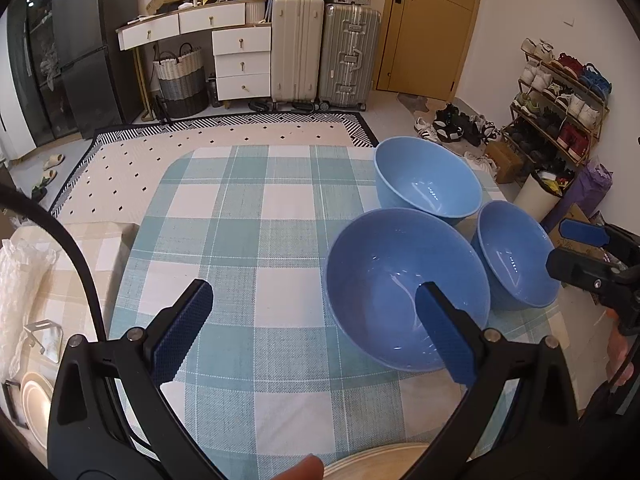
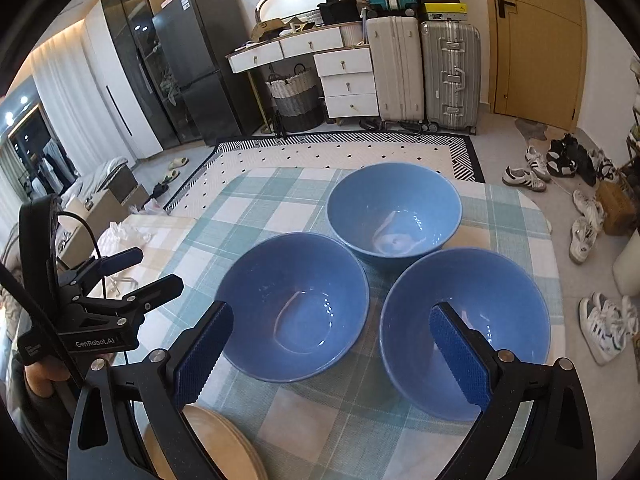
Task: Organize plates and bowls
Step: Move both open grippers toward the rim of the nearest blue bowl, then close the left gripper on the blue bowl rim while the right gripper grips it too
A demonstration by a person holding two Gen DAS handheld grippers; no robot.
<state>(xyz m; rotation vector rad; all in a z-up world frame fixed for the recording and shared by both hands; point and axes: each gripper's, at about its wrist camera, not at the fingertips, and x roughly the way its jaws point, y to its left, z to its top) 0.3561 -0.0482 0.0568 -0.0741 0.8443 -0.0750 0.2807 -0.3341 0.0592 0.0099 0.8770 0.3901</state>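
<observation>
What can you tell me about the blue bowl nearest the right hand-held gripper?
The near-right blue bowl is a deep, round, glossy bowl, ceramic or plastic by its sheen, upright and empty on the checked tablecloth. It seems to sit close against the far bowl; whether they touch is unclear. The middle bowl stands apart to its left. The right hand-held gripper is open, one finger over the bowl's inside, not clearly touching.

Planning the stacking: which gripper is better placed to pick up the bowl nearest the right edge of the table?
Right. The right gripper is open, one finger already over that bowl; the left gripper faces the neighbouring bowl.
</observation>
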